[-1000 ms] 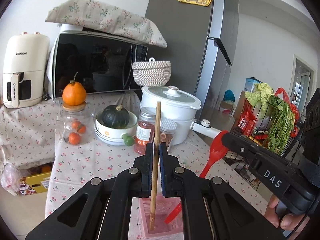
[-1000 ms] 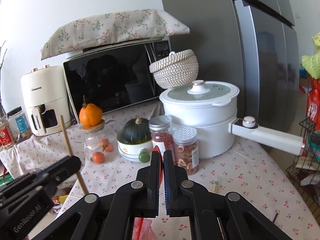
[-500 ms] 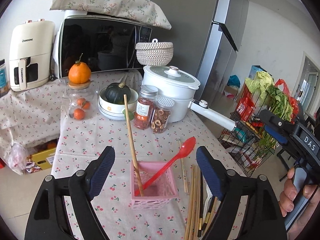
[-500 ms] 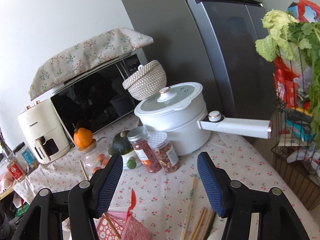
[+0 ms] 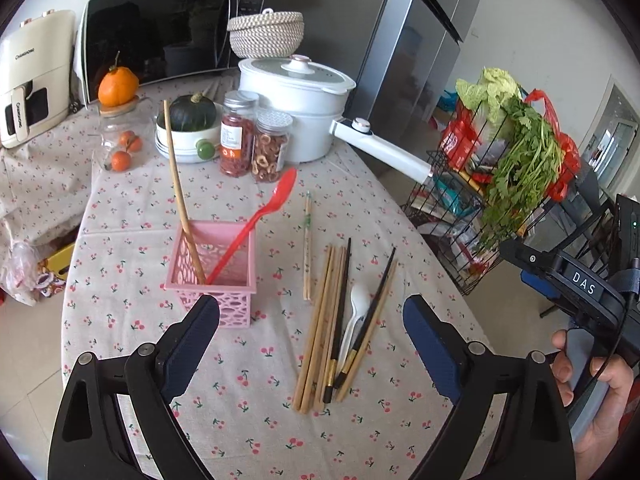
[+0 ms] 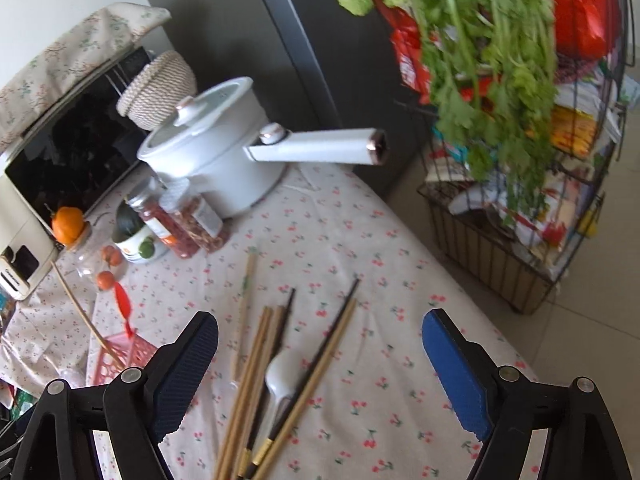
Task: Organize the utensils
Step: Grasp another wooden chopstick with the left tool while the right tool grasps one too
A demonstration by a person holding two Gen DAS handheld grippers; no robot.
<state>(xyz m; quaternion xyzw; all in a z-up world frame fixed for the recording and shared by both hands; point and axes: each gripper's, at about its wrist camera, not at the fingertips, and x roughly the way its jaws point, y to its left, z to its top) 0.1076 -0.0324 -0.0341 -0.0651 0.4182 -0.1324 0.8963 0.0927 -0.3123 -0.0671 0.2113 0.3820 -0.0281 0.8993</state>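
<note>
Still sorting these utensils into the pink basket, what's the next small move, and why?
Probably lower the right gripper onto the pile of chopsticks beside the white spoon and close on one. Both grippers have just opened and hold nothing. The pink basket holds only a wooden chopstick and the red spoon.

The left gripper (image 5: 311, 332) is showing two thick black arms that are spreading out like a big V. Its fingers (image 5: 191, 344) are wearing dark blue pads with tiny ridges. Small round silver screws are shining on the black arms. The right gripper (image 6: 320, 354) is looking the same, with black arms, silver screws and blue ridged pads, one of them glowing brighter blue. In the left camera's view, the right gripper's black body is showing white letters "DAS" and a thin black cable, and a hand (image 5: 596, 404) is wrapping around its grey handle.
</note>
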